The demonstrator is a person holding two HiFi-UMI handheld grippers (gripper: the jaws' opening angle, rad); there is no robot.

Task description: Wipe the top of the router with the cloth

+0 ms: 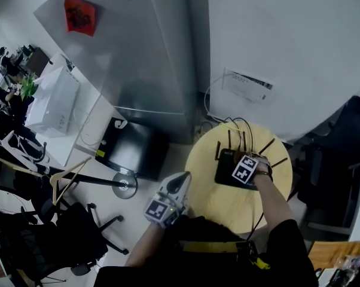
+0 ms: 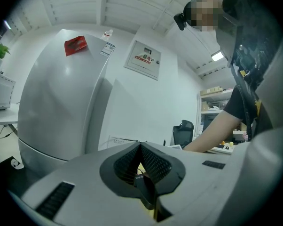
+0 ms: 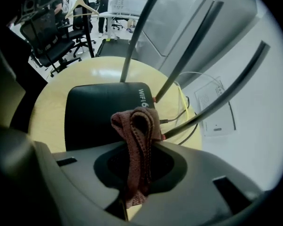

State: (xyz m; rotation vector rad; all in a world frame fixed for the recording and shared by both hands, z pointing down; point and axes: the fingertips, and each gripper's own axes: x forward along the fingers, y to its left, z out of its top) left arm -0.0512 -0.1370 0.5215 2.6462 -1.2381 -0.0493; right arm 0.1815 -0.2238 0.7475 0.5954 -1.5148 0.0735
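Over round table, right gripper pinches cloth above router; left gripper hangs closed.

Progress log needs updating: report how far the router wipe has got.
Done: the cloth is picked up, clamped in the right hand-held gripper. In hand: it is poised over the top of the black router, near the antennas; contact is unclear. Left: the wiping itself. The left hand-held gripper is shut, empty, beside the table.

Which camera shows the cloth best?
The right gripper view: the cloth fills the centre, pinched between the jaws, with the router behind it. The head view hides it under the right gripper; the left gripper view misses it.
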